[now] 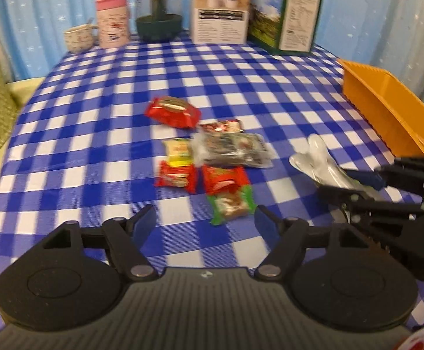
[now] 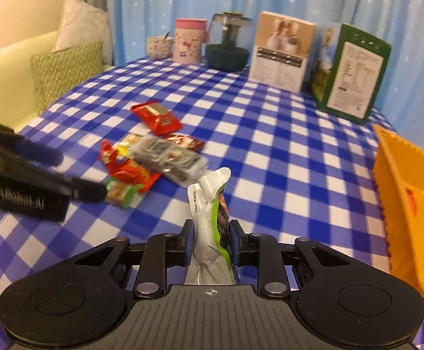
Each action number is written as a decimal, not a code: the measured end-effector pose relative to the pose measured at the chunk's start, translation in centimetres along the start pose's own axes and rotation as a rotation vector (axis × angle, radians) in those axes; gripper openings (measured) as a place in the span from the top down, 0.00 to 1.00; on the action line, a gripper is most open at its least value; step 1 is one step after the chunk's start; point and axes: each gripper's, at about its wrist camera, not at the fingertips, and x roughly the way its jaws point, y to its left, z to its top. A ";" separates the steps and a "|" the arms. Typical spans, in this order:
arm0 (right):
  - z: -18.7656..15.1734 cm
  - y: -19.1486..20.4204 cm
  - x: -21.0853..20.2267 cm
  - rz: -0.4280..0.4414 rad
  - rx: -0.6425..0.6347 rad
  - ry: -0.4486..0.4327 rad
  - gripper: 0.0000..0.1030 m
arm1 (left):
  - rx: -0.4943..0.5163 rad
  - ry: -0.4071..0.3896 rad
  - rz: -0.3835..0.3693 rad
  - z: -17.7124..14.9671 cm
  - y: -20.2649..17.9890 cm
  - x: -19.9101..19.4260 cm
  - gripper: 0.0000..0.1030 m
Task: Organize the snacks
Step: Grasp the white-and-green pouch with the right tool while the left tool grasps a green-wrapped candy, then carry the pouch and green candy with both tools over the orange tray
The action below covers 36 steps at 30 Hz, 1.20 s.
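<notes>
Early going, I judge: the right tongs (image 2: 211, 240) pinch a silver packet (image 2: 209, 204) near the orange bin (image 2: 398, 192), while the left tongs (image 1: 205, 223) gape over the snack pile (image 1: 212, 160) mid-bench.

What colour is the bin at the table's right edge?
Orange; the bin shows best in the left wrist view.

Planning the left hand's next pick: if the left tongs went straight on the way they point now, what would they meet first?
Probably the green-edged snack packet, nearest of the pile and just ahead between the open left tongs. Depth is hard to judge, so they might meet the checked tablecloth just short of it.
</notes>
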 end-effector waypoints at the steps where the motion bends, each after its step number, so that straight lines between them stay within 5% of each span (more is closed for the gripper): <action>1: 0.0 -0.3 0.0 -0.003 0.009 0.001 0.75 | 0.002 0.000 -0.010 0.0 -0.3 0.3 0.34; 8: -0.5 -2.3 0.1 -0.020 0.059 0.011 0.75 | -0.154 0.006 -0.045 0.1 -0.4 2.4 0.53; 18: -0.6 -3.3 -0.1 -0.026 0.089 0.004 0.75 | -0.086 0.011 0.027 0.3 -1.5 2.3 0.76; 28: 0.2 -3.7 -1.7 -0.034 0.115 -0.040 0.75 | -0.082 0.022 0.041 0.4 -3.0 0.8 0.77; 36: 0.5 -5.1 -3.9 -0.062 0.139 -0.076 0.75 | -0.069 -0.042 -0.016 2.4 -5.9 -1.6 0.77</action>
